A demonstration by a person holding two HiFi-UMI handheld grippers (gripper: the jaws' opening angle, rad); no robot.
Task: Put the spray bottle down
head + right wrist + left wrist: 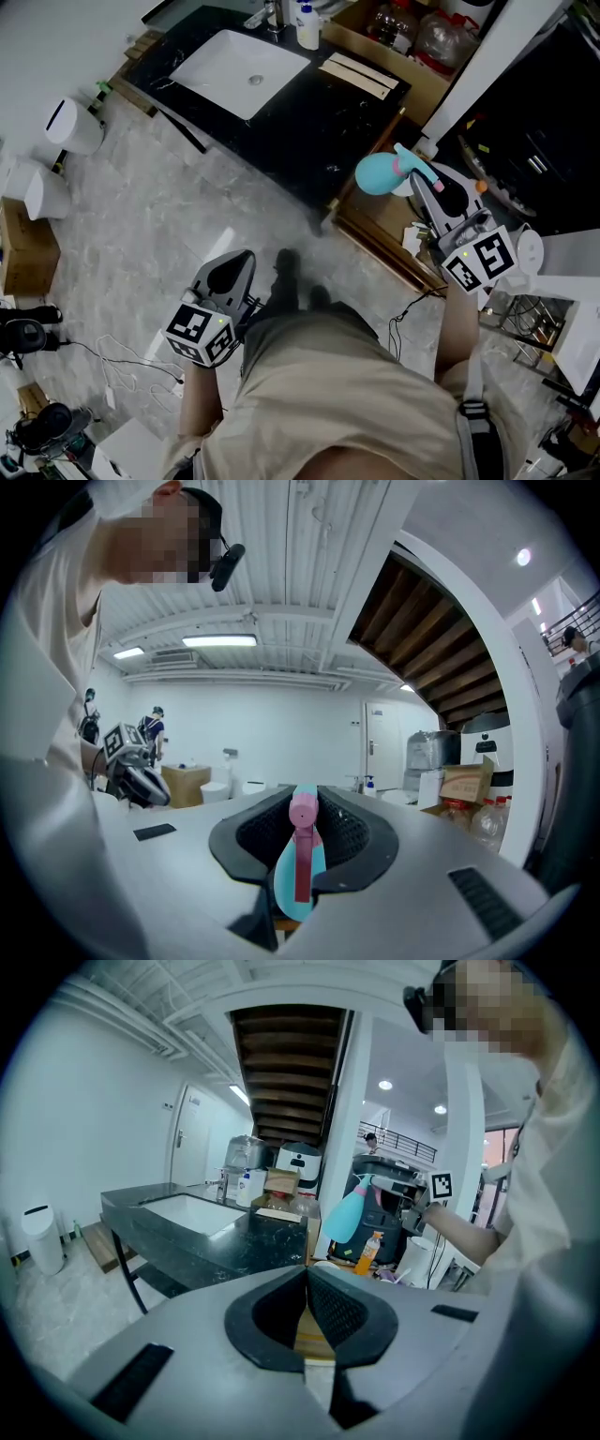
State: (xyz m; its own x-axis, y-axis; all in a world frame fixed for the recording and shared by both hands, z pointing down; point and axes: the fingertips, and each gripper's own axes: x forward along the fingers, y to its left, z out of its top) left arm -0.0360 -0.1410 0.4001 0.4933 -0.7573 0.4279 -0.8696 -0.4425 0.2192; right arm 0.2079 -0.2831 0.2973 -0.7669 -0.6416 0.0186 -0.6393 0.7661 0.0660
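Two tongs are up in front of the person, and only one carries anything. The right tongs (429, 187) hold the spray bottle (380, 173) by its pink head. In the right gripper view the ribbed pads (349, 832) are closed partway onto that head on either side, and the pink trigger and teal body (298, 888) hang below them. The bottle is in the air, resting on nothing. In the head view it sits just past the right-hand near corner of the black counter (319, 122), over a low wooden shelf (375, 220) at the counter's right end. The left gripper view shows it tilted, its teal body (345, 1215) slanting down and away from the right tongs (412, 1202).

The left tongs (236, 264) hang low over the grey floor, well apart from the counter's near edge. Their tips (307, 1283) are pressed together with nothing between them.

A white sink (246, 67) is set into the counter near its left end. A white bottle (307, 26) stands by the tap at the far edge, and pale wooden slats (358, 75) lie toward the right end. An orange-capped bottle (371, 1251) stands low beyond the counter's right end.
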